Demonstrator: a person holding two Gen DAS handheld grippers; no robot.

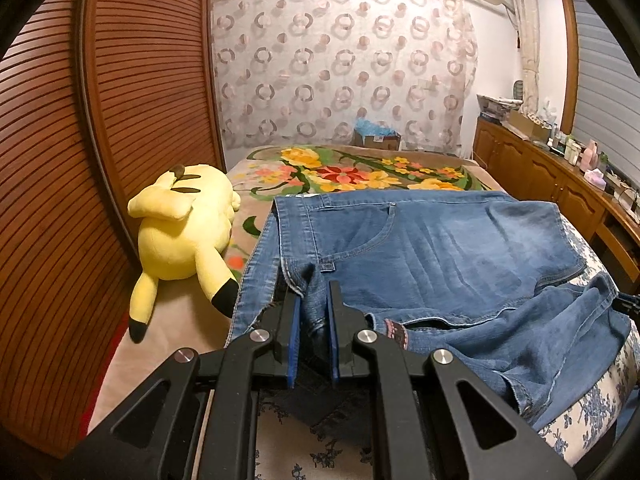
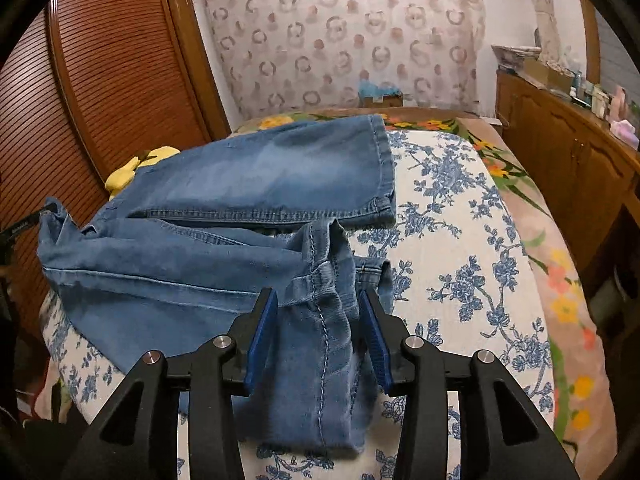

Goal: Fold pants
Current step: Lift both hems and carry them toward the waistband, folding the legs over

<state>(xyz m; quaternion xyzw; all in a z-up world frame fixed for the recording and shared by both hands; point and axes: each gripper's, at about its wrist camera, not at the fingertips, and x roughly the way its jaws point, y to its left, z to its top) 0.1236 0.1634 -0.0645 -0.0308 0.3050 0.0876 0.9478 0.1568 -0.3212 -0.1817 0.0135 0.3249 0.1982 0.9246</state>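
Observation:
Blue jeans (image 1: 432,248) lie spread across the bed, waistband to the left and legs to the right. My left gripper (image 1: 314,298) is shut on a bunched fold of denim at the waist end. In the right wrist view the jeans (image 2: 256,176) show one leg flat and the other leg crumpled toward me. My right gripper (image 2: 318,304) has its jaws either side of that leg's hem (image 2: 320,320), with the blue pads apart and the cloth loose between them.
A yellow plush toy (image 1: 184,232) lies on the bed left of the jeans. A slatted wooden wardrobe (image 1: 100,120) stands to the left. A wooden cabinet (image 1: 560,184) with clutter runs along the right. The bed has a blue-flowered sheet (image 2: 460,240) and a floral blanket (image 1: 360,168).

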